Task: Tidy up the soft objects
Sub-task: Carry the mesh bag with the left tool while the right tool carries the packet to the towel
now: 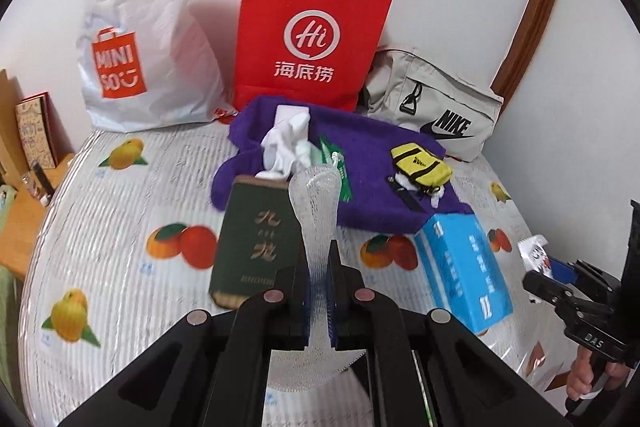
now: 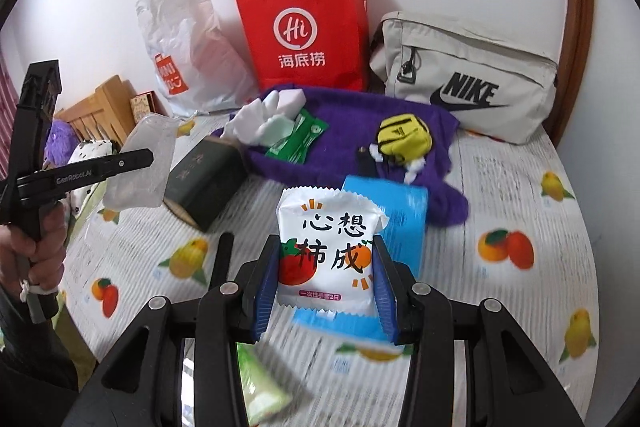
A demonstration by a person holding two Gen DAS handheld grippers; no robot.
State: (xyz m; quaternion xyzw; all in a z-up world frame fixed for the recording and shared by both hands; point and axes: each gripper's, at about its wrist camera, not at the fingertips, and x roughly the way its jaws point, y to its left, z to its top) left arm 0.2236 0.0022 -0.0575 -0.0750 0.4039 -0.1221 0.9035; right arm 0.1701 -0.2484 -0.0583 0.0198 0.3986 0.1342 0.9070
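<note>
My left gripper (image 1: 319, 263) is shut on a clear textured plastic pouch (image 1: 314, 211) and holds it above the table; the pouch also shows in the right wrist view (image 2: 140, 163). My right gripper (image 2: 326, 267) is shut on a white packet with tomato print (image 2: 326, 247), held above a blue tissue pack (image 2: 400, 211). The right gripper also shows at the right edge of the left wrist view (image 1: 560, 287). A purple towel (image 1: 360, 163) lies behind, carrying white tissues (image 1: 286, 143), green sachets (image 1: 336, 163) and a small yellow pouch (image 1: 420, 165).
A dark green box (image 1: 256, 247) lies left of the blue tissue pack (image 1: 464, 267). At the wall stand a white Miniso bag (image 1: 140, 39), a red paper bag (image 1: 308, 35) and a grey Nike bag (image 1: 436, 111). A wooden chair (image 2: 100, 111) stands left of the fruit-print tablecloth (image 1: 120, 227).
</note>
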